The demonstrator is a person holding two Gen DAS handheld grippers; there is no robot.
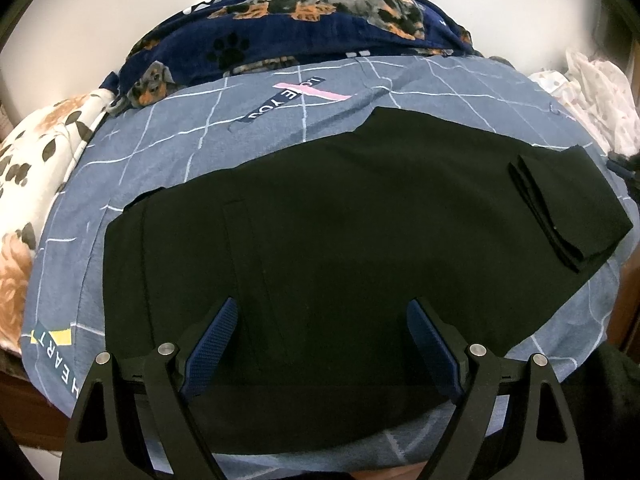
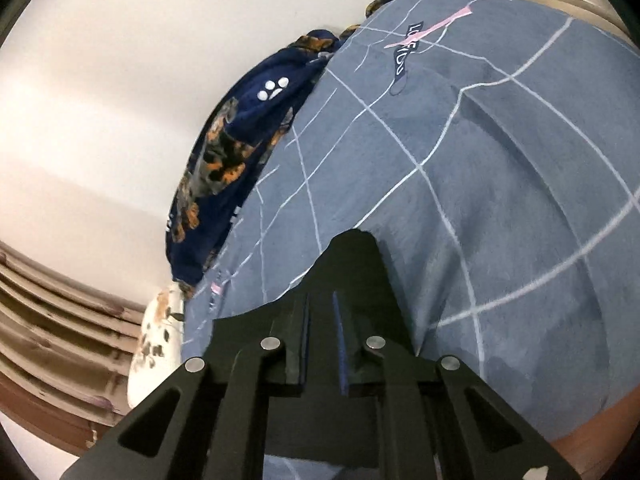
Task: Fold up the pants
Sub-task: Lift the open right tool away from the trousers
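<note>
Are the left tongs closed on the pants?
No, the left tongs stand wide open above the black pants, gripping nothing.

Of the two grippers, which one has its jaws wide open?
The left gripper: its blue pads stand far apart over the black pants. The right gripper is nearly closed.

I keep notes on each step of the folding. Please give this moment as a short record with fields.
surface: bed with blue-grey checked cover
garment: black pants, spread flat, far leg end folded back
left gripper: open, above the pants
right gripper: nearly shut, black fabric in front of the fingers; grip unclear
background: navy dog-print blanket
</note>
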